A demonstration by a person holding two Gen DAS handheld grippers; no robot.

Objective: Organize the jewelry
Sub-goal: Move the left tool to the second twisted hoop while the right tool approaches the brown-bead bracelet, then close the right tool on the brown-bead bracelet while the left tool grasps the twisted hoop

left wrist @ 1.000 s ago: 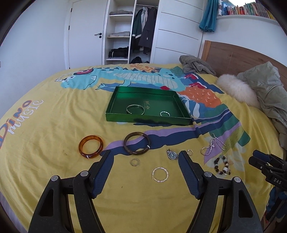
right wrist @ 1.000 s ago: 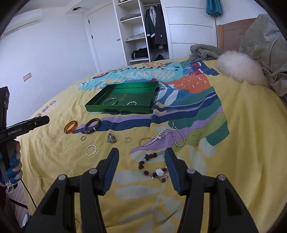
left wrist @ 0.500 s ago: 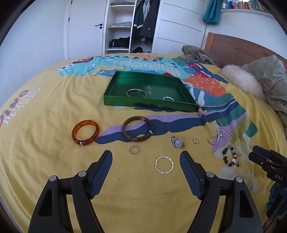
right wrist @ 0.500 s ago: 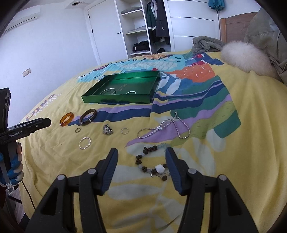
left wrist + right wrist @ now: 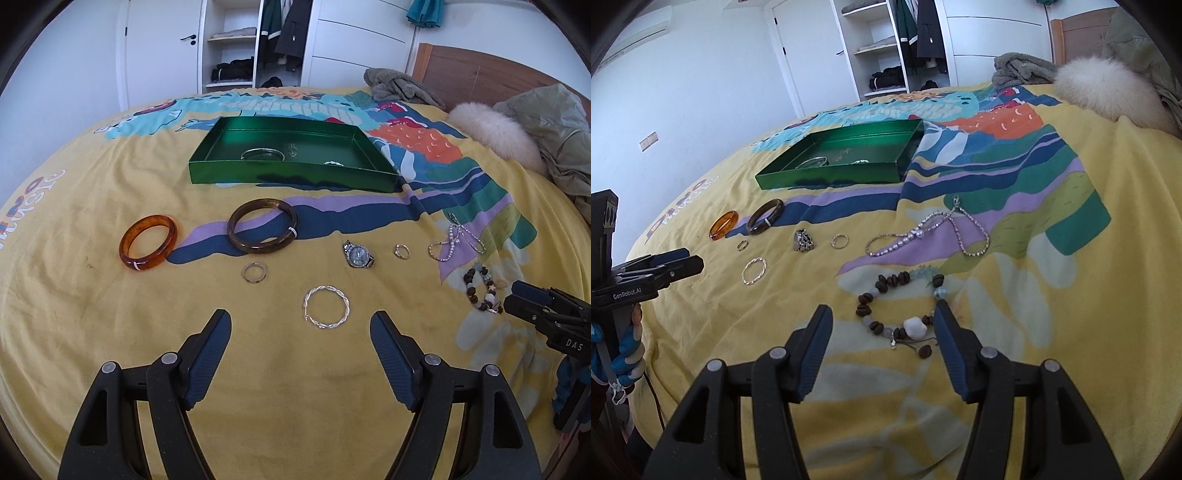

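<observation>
**Jewelry lay loose on the bedspread, most of it outside the tray**

Jewelry was spread across the yellow bedspread [image 5: 74, 295], and both tools were empty. The right gripper [image 5: 882, 325] had its jaws spread wide, straddling the near part of the beaded bracelet [image 5: 901, 306]. That bracelet looked limp and light, strung on cord; a pinch across one bead cluster seemed safer than the cord ends, which would likely slip. The left gripper [image 5: 301, 328] was also wide open, with the twisted silver bangle [image 5: 325, 307] just beyond its tips. Thin, stiff and lying flat on soft fabric, the bangle probably needed one fingertip pressed into the cloth under its rim. Farther out sat the small ring [image 5: 254, 272], the watch [image 5: 358, 254], the dark bangle [image 5: 263, 226] and the amber bangle [image 5: 147, 242], both rigid, smooth and possibly brittle. Beyond them the green tray [image 5: 288, 175] held two silver pieces already.
</observation>
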